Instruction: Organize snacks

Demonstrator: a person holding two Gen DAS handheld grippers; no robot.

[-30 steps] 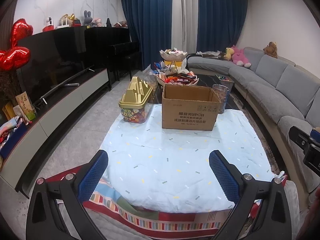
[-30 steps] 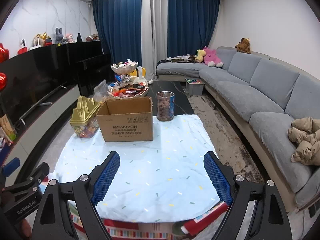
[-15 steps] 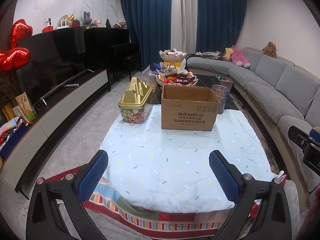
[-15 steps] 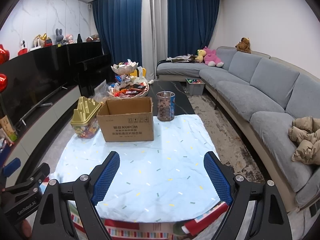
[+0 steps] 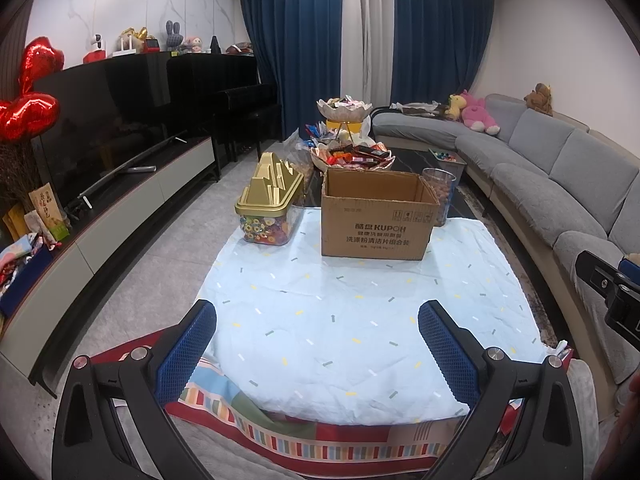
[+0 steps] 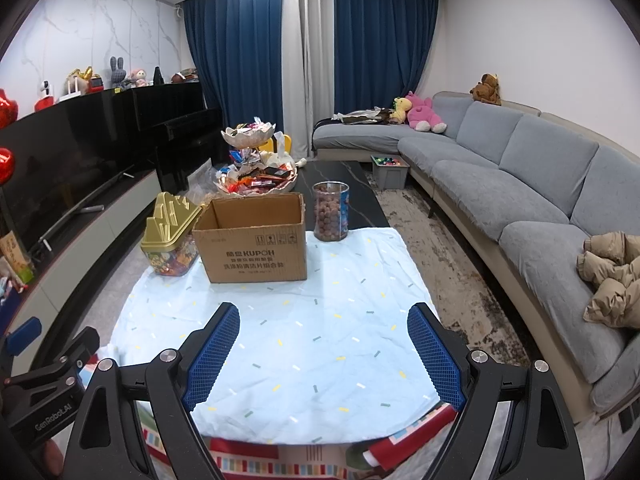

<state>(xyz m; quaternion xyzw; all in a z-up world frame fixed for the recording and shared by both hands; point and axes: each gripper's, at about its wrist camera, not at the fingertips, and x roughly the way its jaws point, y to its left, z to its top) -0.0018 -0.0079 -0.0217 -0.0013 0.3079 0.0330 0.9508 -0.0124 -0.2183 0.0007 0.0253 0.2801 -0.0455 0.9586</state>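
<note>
Currently I hold both tools at the near edge of the pale blue cloth (image 5: 360,320), well short of the cardboard box (image 5: 376,216), which I take as the reference point. The left gripper (image 5: 318,344) has its jaws spread wide with nothing between them; the right gripper (image 6: 324,344) is likewise fully spread and empty.

Snack locations relative to the box:
- Gold-lidded candy container (image 5: 270,210): just beside its left wall.
- Clear jar of round snacks (image 6: 331,211): behind its right rear corner.
- Tray of wrapped snacks (image 6: 256,182): behind it, on the dark table.

The box stands with its flaps open; its interior is not visible from here.

Recommended procedure, in my judgement: advance one tool at a time, keep the jaws wide until they straddle the chosen container, and grip low on the body. The jar's smooth wall may slip; the cloth may drag and wrinkle.
</note>
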